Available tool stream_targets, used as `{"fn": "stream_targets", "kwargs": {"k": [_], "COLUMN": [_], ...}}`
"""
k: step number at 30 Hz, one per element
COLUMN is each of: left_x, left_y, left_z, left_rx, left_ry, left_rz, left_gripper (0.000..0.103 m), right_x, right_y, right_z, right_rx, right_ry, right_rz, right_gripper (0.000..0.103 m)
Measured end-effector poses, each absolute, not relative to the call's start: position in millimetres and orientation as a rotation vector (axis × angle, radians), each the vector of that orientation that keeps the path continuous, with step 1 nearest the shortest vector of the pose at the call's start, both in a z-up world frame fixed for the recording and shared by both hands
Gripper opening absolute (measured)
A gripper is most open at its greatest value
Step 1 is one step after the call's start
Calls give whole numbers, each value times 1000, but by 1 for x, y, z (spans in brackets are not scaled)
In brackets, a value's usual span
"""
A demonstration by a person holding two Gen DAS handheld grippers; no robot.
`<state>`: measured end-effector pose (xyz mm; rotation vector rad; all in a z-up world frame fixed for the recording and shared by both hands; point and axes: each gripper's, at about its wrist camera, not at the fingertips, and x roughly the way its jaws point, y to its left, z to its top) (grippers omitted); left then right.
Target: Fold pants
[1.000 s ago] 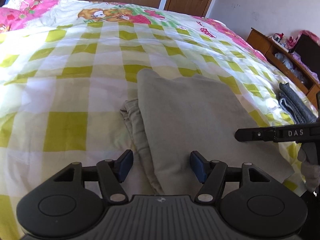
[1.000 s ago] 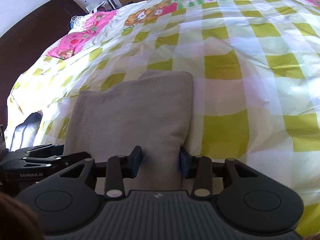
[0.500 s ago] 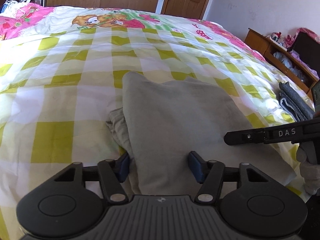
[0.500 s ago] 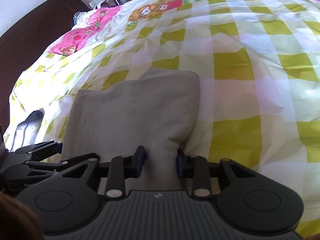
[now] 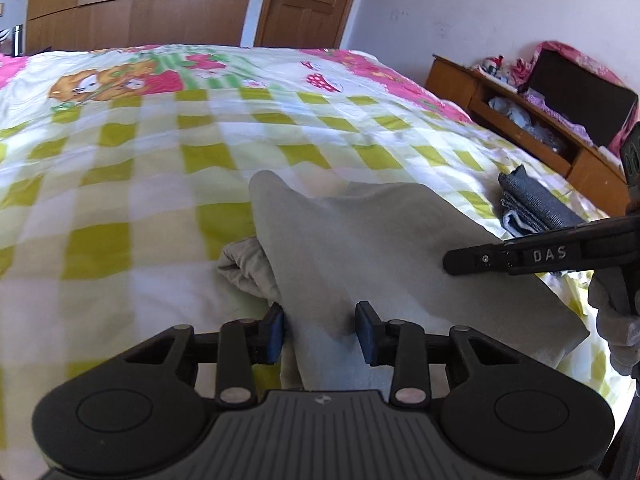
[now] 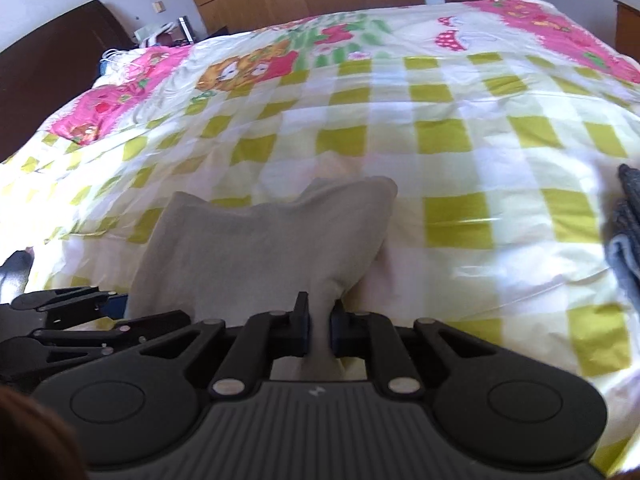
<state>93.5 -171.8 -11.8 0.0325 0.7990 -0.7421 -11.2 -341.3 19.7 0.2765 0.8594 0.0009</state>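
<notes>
Beige pants (image 5: 372, 248), partly folded, on checked bedspread (image 5: 132, 184), near edge of bed; upper layer lifted into a sagging sheet, far corners raised (image 6: 264, 236).

Right gripper (image 6: 319, 330): pads pinched tight on near right corner of pants, fabric gathered into a narrow neck between them. Seen from left wrist as a black finger marked "DAS" (image 5: 536, 256) just above the cloth's right side.

Left gripper (image 5: 320, 330): pads set apart with near left part of pants between them; left pad (image 5: 275, 334) touching the fabric's edge, right pad (image 5: 366, 334) against or just beside the cloth — firm grip or not, cannot tell. Bunched lower layer (image 5: 246, 266) poking out to the left, resting on bedspread.

Folded grey garment (image 5: 532, 208) lying on bedspread to the right, well apart from pants; also at right edge of right wrist view (image 6: 628, 236).

Wooden shelf unit (image 5: 516, 120) beside bed at right, cluttered. Wardrobe (image 5: 132, 4) and door (image 5: 304, 0) behind bed. Dark headboard (image 6: 52, 80) at left in right wrist view. Cartoon bear print (image 6: 240, 70) on far part of bedspread.
</notes>
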Motion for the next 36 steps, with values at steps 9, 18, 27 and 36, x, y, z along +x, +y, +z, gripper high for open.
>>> {"fn": "stream_targets", "kwargs": {"k": [9,18,27,36], "left_x": [81,52,29,31], "left_y": [-159,-155,-155,-155], "left_z": [-12,-2,8,2], "left_rx": [77,136,199,173], "left_ry": [793,763,742,755], "left_rz": [-683,-668,-632,-619], "left_gripper": [56,56,62,63], "right_x": [-26,-70,-73,-3], "right_y": [-365,-324,-304,-276], "right_z": [5,39,16,45], "right_rx": [245,151,215,213], "right_ry": [874,753,868,797], "right_rz": [-132,-85,-31,74], "right_gripper": [26,26,25,28]}}
